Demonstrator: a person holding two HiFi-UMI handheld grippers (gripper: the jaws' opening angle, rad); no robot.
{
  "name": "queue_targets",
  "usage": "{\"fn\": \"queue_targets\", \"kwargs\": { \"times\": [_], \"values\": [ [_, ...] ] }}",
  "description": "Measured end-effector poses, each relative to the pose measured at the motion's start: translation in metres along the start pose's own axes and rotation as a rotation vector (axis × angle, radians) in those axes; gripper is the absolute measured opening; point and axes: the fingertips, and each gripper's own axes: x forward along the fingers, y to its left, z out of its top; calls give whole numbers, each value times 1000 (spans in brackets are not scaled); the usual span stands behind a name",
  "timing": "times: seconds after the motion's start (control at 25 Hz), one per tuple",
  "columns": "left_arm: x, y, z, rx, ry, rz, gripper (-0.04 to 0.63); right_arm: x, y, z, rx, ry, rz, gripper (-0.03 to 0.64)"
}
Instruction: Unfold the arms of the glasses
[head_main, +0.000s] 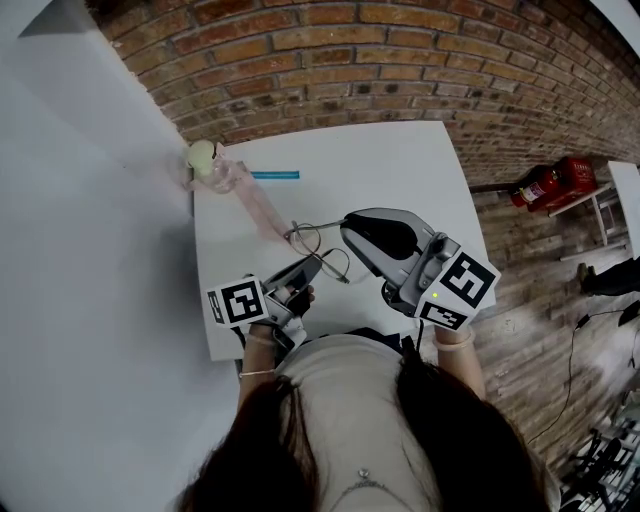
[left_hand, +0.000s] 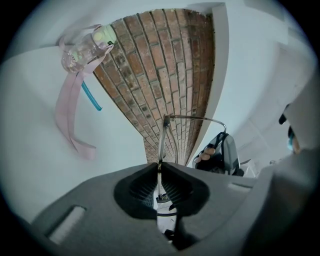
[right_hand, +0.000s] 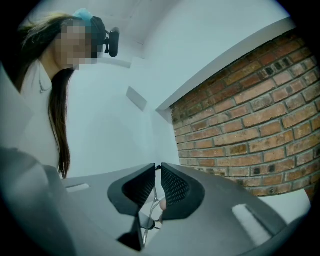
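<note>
**Holding wire glasses (head_main: 320, 252) between two grippers above a white table (head_main: 390, 160)**

Brick wall (head_main: 400, 60) runs behind the table's far edge, and grey floor lies to the left. A person (head_main: 350, 390) in a pale top stands at the near edge with a gripper in each hand.

The right gripper (head_main: 347, 232) reaches in from the right. Its jaws are pressed nearly together on a thin wire part of the frame (right_hand: 159, 169).

The left gripper (head_main: 312, 265) comes from the lower left. Its jaws pinch one thin arm of the glasses (left_hand: 159, 167), which rises from them and bends off to the right.

The glasses hang in the air between the two grippers, over the near half of the table.

At the far left corner lies a clear bottle (head_main: 215, 170) with a pale lid. A pink strap (head_main: 258, 205) trails from it toward the grippers. A blue stick (head_main: 275, 175) lies just beside it.
</note>
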Motion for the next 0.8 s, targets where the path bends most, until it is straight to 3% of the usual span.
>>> {"fn": "queue_targets", "kwargs": {
  "times": [0.4,0.8],
  "values": [
    [2,3,-3,26,21,21,21,0,-1,0,1,-1,-5,41],
    [1,-2,1,-28,-13,-21,21,-1,0,2,11,-17,0,43]
  ]
}}
